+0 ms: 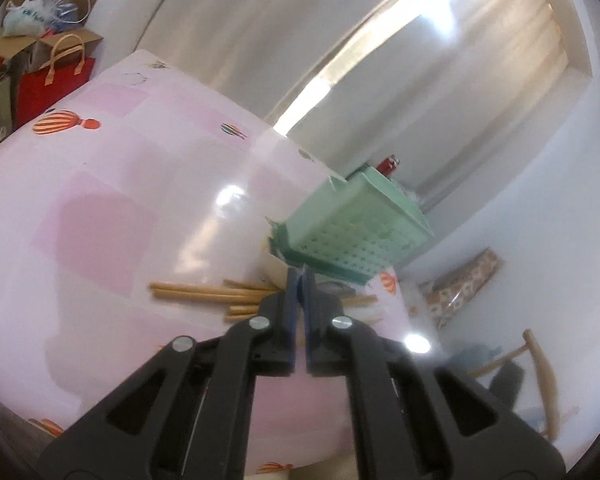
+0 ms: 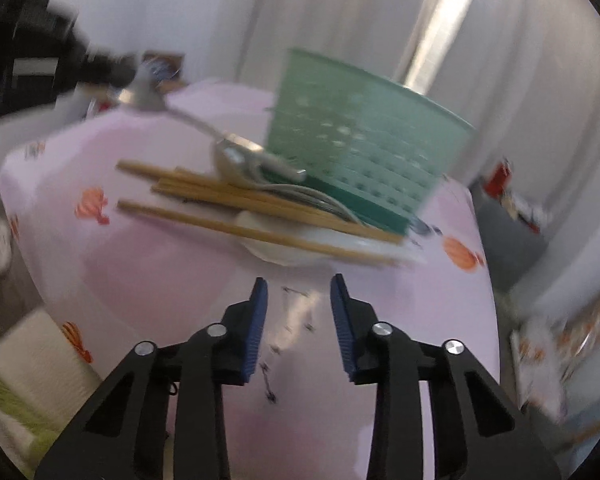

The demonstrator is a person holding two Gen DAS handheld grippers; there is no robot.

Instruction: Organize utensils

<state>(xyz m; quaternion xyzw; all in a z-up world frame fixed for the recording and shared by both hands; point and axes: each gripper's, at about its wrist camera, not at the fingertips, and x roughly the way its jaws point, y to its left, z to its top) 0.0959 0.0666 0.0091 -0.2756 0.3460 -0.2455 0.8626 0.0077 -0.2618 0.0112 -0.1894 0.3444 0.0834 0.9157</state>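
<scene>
Covering most of both views is a table (image 2: 180, 300) under a glossy pink cloth printed with balloons. A green perforated basket (image 2: 364, 140) stands in the upper centre of the right view, tilted by the lens, and appears at centre right in the left view (image 1: 352, 232). Wooden chopsticks (image 2: 236, 200) are piled across a white dish (image 2: 284, 250) just in front of the basket, with a metal spoon (image 2: 236, 158) lying on top of them.

The right tongs (image 2: 299, 292), in the lower centre, are held wide apart and empty, short of the pile. The left tongs (image 1: 301, 280) are almost closed, with only a thin gap seen between the blue pads; whether anything is pinched there cannot be told.

A slip is judged the main risk: the chopsticks are loosely crossed, so one pulled out could drag others or tip the spoon off the dish. The basket is light and could be pushed over if bumped.

Much is blurred in the right view, especially the left edge. The inside of the basket is hidden, and the dish is largely covered. A thin wire item under the spoon cannot be identified.
</scene>
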